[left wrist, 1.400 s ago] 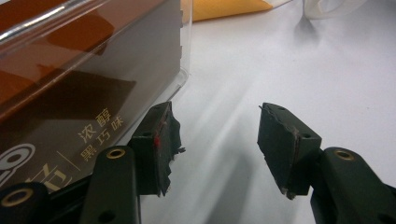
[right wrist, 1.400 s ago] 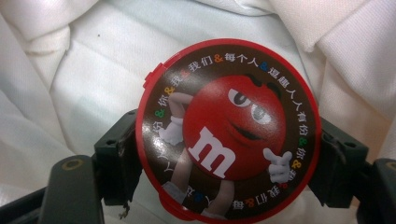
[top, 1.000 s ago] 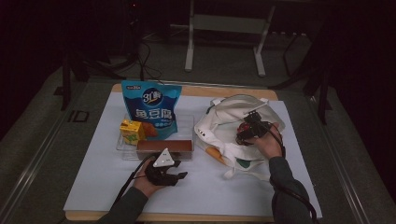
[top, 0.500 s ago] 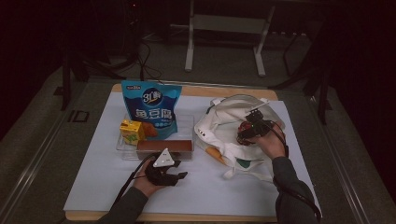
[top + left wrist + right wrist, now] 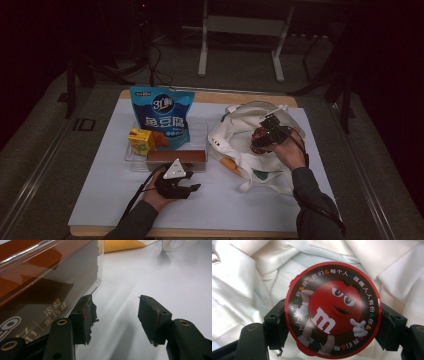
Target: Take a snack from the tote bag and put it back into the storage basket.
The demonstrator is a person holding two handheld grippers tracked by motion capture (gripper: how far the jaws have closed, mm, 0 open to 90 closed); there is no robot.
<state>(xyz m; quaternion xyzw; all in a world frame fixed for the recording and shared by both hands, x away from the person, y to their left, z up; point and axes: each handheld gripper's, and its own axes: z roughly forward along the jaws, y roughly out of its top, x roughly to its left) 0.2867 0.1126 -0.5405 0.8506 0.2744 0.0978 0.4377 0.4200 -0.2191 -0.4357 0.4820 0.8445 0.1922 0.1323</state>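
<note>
My right gripper [image 5: 332, 325] is shut on a round red M&M's tin [image 5: 333, 308], its jaws pressing both sides of the rim. It holds the tin [image 5: 261, 137] over the open white cloth bag [image 5: 240, 150] at the right of the table. My left gripper [image 5: 192, 188] rests on the white mat near the front, open with nothing between its jaws [image 5: 113, 317]. Its left jaw sits right beside a clear plastic tray [image 5: 50, 285] holding a brown chocolate box [image 5: 176, 156].
A blue snack pouch [image 5: 162, 112] stands at the back of the clear tray [image 5: 202, 131], with a yellow juice carton [image 5: 141, 141] beside it. An orange item [image 5: 229, 163] lies at the bag's left edge. Dark floor and metal stand legs lie beyond the table.
The right gripper with the tin has shifted slightly over the bag. The left gripper has stayed in place.
</note>
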